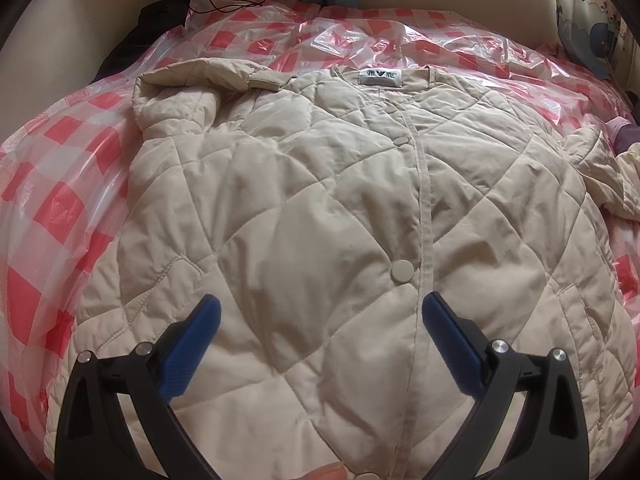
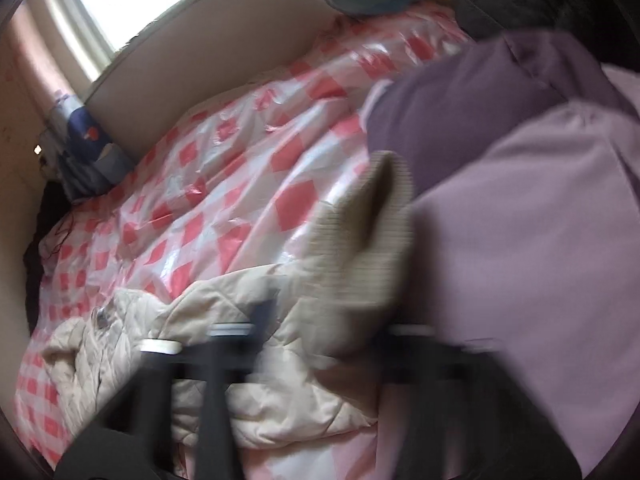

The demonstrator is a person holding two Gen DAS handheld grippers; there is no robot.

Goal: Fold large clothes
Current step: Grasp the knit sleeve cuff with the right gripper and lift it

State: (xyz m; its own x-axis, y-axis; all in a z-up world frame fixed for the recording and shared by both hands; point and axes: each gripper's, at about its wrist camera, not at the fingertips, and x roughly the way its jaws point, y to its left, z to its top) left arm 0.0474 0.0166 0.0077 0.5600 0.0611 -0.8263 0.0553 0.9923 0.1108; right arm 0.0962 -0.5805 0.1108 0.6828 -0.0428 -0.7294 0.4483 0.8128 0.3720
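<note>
Most of the left wrist view is filled by a cream quilted jacket (image 1: 320,208), lying front-up and buttoned on a red-and-white checked plastic sheet (image 1: 52,184) that covers the bed; its collar with a white label (image 1: 380,79) points away from the camera, 1 sleeve (image 1: 188,96) is folded in at the upper left, and its hem is cut off by the lower edge of the frame; the left gripper (image 1: 320,312) hovers over the lower front with its 2 blue-padded jaws spread wide and nothing between them, just below a round snap button (image 1: 401,271); in the right wrist view everything near the camera is smeared by motion blur; a bunched part of the jacket (image 2: 256,320) with a ribbed cuff (image 2: 372,240) sticks up there beside purple clothing (image 2: 520,208) that fills the right side and hides whatever lies behind it; the right gripper (image 2: 320,336) shows only as dark streaks, and I cannot tell whether its jaws are apart or pinching the fabric; a patterned blue pillow (image 2: 88,156) sits against the wall, partly cut off.
</note>
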